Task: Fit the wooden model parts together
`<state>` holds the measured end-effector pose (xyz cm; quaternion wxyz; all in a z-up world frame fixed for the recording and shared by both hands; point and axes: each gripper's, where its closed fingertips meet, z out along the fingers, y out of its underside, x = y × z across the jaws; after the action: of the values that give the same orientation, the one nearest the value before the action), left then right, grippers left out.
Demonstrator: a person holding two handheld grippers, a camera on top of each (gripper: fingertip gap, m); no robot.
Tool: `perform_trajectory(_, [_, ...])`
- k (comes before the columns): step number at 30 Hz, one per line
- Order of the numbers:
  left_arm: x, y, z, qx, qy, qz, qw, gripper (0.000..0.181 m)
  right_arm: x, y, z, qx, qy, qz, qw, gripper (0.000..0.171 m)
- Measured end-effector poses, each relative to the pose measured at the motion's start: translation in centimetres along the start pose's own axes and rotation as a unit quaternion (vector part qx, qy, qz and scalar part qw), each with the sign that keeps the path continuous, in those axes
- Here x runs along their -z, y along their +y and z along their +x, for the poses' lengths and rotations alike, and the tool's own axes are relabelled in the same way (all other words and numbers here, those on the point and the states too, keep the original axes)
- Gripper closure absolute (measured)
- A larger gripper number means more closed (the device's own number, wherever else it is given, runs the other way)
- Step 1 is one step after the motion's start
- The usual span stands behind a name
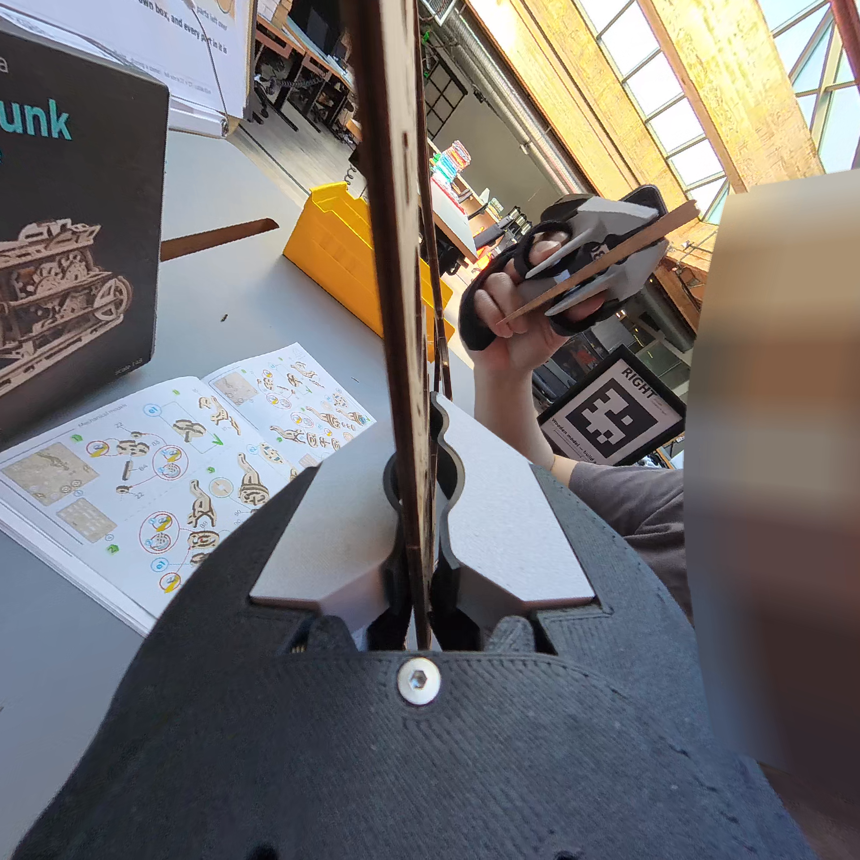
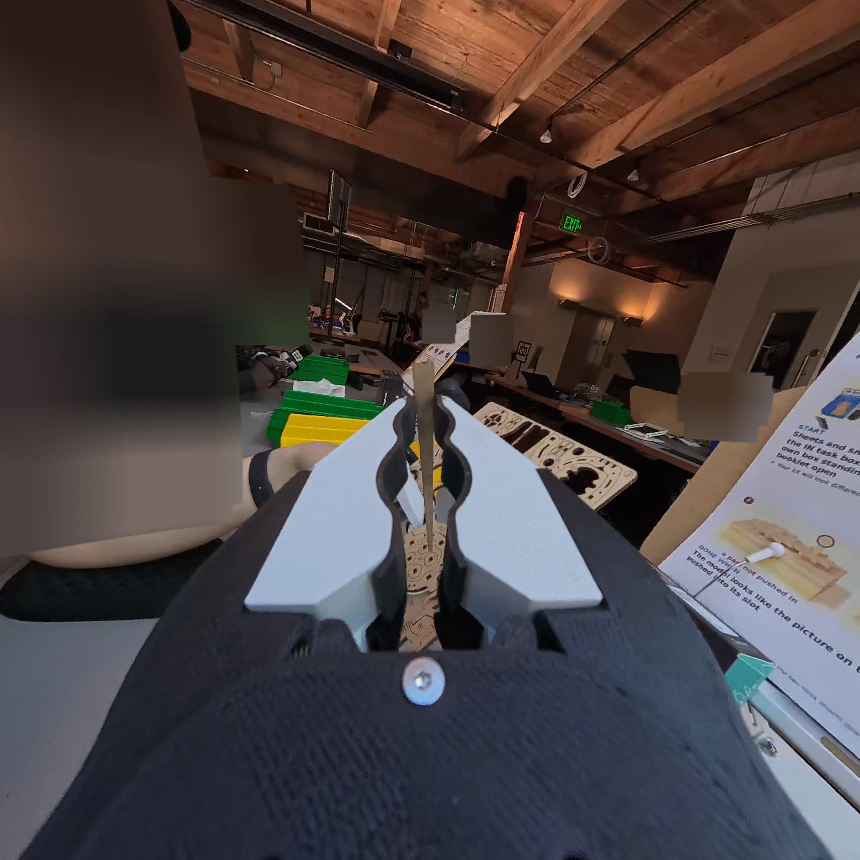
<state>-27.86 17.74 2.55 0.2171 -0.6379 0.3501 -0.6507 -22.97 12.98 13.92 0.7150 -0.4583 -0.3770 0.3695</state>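
Note:
My left gripper is shut on a wooden parts sheet, seen edge-on and rising straight up the left wrist view. A second thin edge runs just right of it. My right gripper is shut on a thin flat wooden piece that sticks out past its fingertips. In the left wrist view the right gripper is held up to the right, apart from the sheet, with the wooden piece slanting across it. A laser-cut sheet shows beyond and under the right jaws.
A black kit box stands at the left on the grey table. An open instruction booklet lies in front of it. A yellow bin sits behind the sheet. A framed marker card and an instruction stand are on the right. The gap from one gripper's tips to the other's is roughly 12 cm.

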Motion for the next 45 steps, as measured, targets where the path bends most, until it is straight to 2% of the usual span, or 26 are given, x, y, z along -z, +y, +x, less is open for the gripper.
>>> perform_trajectory(1, [0.0,0.0,0.0,0.003,0.002,-0.001,1.0,0.181,0.3,0.4,0.1,0.005,0.002,-0.005,1.0,0.166])
perform_trajectory(6, [-0.3,0.0,0.2,0.016,0.015,0.001,1.0,0.181,1.7,0.5,0.8,-0.013,0.003,0.003,1.0,0.165])
perform_trajectory(17, [-0.4,-0.1,1.0,0.039,0.046,0.006,0.998,0.18,1.3,3.5,0.4,-0.014,-0.009,-0.059,0.998,0.165])
perform_trajectory(22, [-0.8,0.3,1.4,0.028,0.042,-0.008,0.999,0.181,2.0,2.8,1.1,-0.14,0.012,-0.027,0.99,0.165])
perform_trajectory(24, [-1.3,0.6,2.0,0.026,0.05,-0.014,0.998,0.181,2.7,3.6,1.0,-0.18,0.023,-0.04,0.983,0.165])
perform_trajectory(29, [-3.5,2.3,3.8,0.022,0.076,-0.052,0.996,0.181,6.8,3.4,-0.7,-0.259,0.054,-0.006,0.964,0.166])
perform_trajectory(35, [-6.6,5.2,6.4,0.042,0.109,-0.082,0.99,0.181,11.3,3.0,-2.6,-0.378,0.064,0.069,0.921,0.166])
perform_trajectory(40, [-8.0,7.5,7.1,0.061,0.095,-0.09,0.99,0.181,13.3,3.9,-3.9,-0.427,0.055,0.099,0.897,0.166])
perform_trajectory(45, [-8.0,9.1,7.5,0.061,0.076,-0.07,0.993,0.181,13.6,4.3,-4.9,-0.412,0.045,0.077,0.907,0.166])
